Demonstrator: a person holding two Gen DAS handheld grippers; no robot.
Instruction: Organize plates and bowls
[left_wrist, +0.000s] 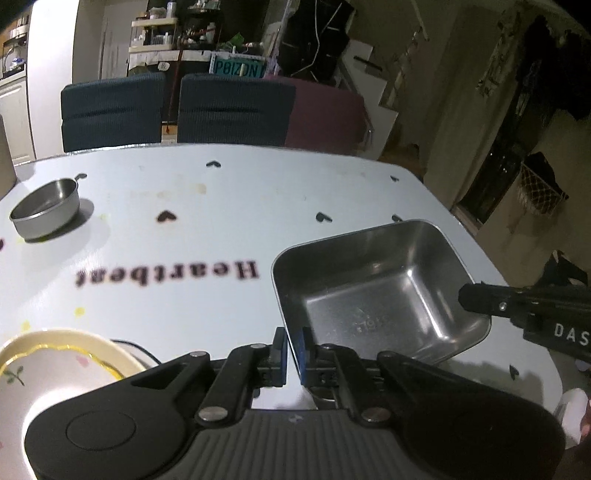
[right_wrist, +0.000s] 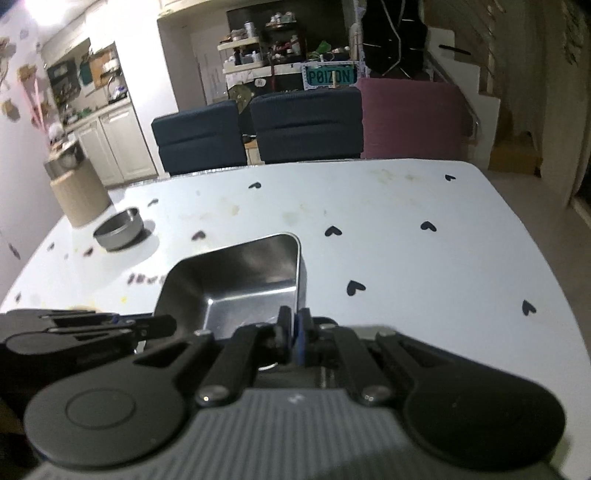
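Steel tray (left_wrist: 376, 291), square and deep, held just above the table (left_wrist: 207, 236), tilted, near its right end. Left gripper (left_wrist: 294, 347) pinched nearly closed on the near rim; right gripper (right_wrist: 294, 328) likewise clamped on the rim at the other side. Probably light, stiff and slick: thin wall, so best gripped at the rolled lip, both sides kept level. Round steel bowl (left_wrist: 46, 208) well apart at far left; flowered plate (left_wrist: 55, 362) near the left gripper, likely fragile.

Square steel tray (left_wrist: 373, 291) tilted; round bowl (left_wrist: 46, 208) apart
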